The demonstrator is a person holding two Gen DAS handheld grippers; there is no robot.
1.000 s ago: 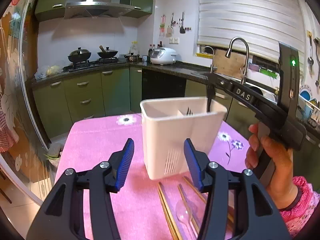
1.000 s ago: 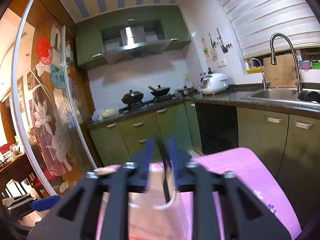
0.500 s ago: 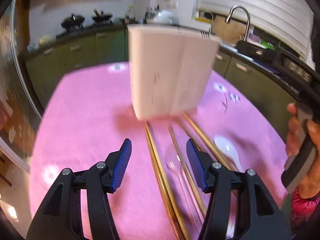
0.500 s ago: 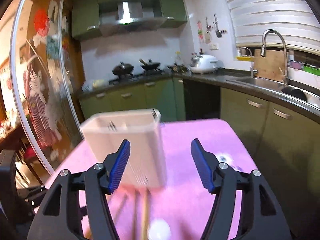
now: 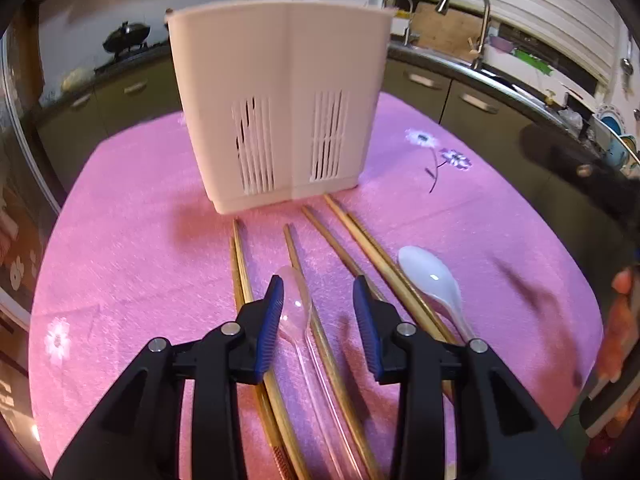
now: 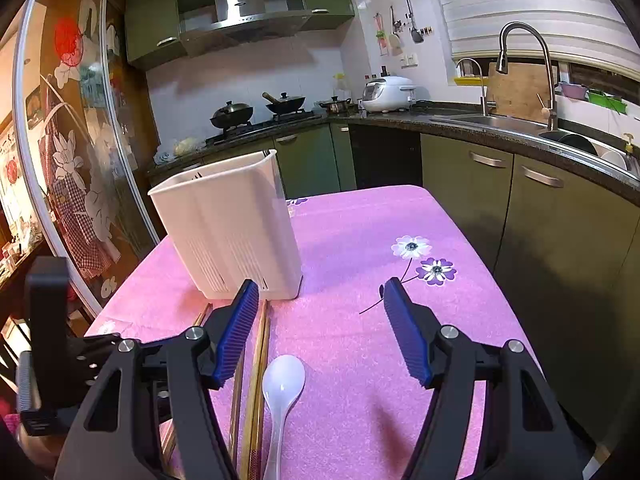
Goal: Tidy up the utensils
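A white slotted utensil holder (image 5: 280, 104) (image 6: 230, 228) stands upright on the pink tablecloth (image 5: 120, 248). In front of it lie several wooden chopsticks (image 5: 352, 248) (image 6: 260, 344), a clear plastic spoon (image 5: 296, 308) and a white spoon (image 5: 430, 276) (image 6: 282, 380). My left gripper (image 5: 318, 300) hovers low over the clear spoon and one chopstick; its jaws are closing, with the pads off both. My right gripper (image 6: 316, 320) hangs open above the white spoon, holding nothing.
Green kitchen cabinets and a dark counter with a sink and tap (image 6: 520, 68) run behind and to the right of the table. A stove with pans (image 6: 256, 112) stands at the back. A person's hand (image 5: 618, 340) shows at the right edge.
My left gripper sank toward the utensils and its jaws narrowed over the clear spoon. My right gripper let go of a dark utensil over the holder, opened wide, and dropped back toward the white spoon.
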